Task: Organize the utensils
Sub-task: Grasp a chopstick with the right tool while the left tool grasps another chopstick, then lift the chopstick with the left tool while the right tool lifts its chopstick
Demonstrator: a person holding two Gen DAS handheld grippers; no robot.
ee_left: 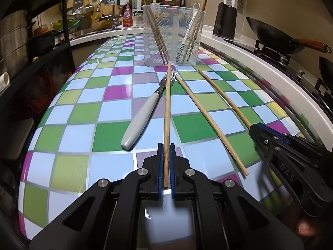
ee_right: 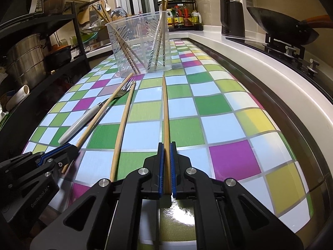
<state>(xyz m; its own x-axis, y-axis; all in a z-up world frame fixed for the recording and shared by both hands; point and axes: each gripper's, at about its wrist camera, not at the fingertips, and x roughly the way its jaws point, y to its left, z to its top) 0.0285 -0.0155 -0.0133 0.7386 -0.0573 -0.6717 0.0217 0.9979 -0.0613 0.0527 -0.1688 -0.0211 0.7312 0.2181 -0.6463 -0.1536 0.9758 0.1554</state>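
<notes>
My left gripper (ee_left: 166, 145) is shut on the near end of a wooden chopstick (ee_left: 167, 108) that lies across the tines of a white-handled fork (ee_left: 141, 114). My right gripper (ee_right: 166, 144) is shut on another chopstick (ee_right: 165, 108) that points at the clear plastic holder (ee_right: 139, 41). Between the two, a third chopstick (ee_right: 122, 129) lies loose on the checked table top (ee_right: 229, 158). The left wrist view shows the right gripper (ee_left: 255, 128) low at the right, and the holder (ee_left: 172, 35) with chopsticks and a white spoon standing in it. In the right wrist view the left gripper (ee_right: 71, 146) is at the lower left.
A white counter rim (ee_right: 260, 77) runs along the right, with a black kettle (ee_right: 232, 18) and a wok (ee_right: 281, 25) on the stove behind it. A dark shelf rack (ee_left: 62, 31) with steel pots (ee_left: 12, 41) stands at the left. A sink with a tap (ee_left: 112, 18) is at the back.
</notes>
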